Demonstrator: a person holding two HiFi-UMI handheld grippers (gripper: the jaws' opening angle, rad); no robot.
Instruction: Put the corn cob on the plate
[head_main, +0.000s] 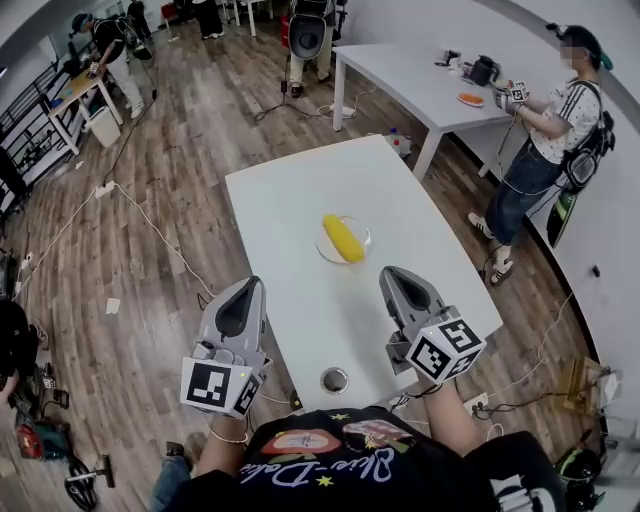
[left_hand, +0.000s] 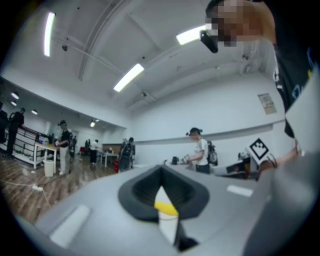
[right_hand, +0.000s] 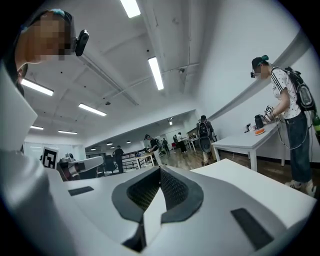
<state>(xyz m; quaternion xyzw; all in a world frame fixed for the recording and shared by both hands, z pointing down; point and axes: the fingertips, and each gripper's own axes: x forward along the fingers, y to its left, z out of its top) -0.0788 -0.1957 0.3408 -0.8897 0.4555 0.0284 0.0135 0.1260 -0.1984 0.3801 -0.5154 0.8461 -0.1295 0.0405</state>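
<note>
A yellow corn cob (head_main: 343, 238) lies on a clear glass plate (head_main: 325, 250) in the middle of the white table (head_main: 290, 200). Both grippers hover over the table's near end, short of the plate and pointing level toward it. My left gripper (head_main: 250, 284) is shut, with nothing between its fingers. My right gripper (head_main: 388, 271) is also shut and empty. In the left gripper view the closed left gripper (left_hand: 161, 172) leaves a narrow gap through which a bit of the corn cob (left_hand: 166, 208) shows. The right gripper view shows the right gripper (right_hand: 160, 170) with jaws meeting, and no plate.
A round metal grommet (head_main: 334, 380) sits in the table near its front edge. A second white table (head_main: 420, 70) stands at the back right with a person (head_main: 545, 130) beside it. Cables run over the wood floor (head_main: 150, 200) on the left.
</note>
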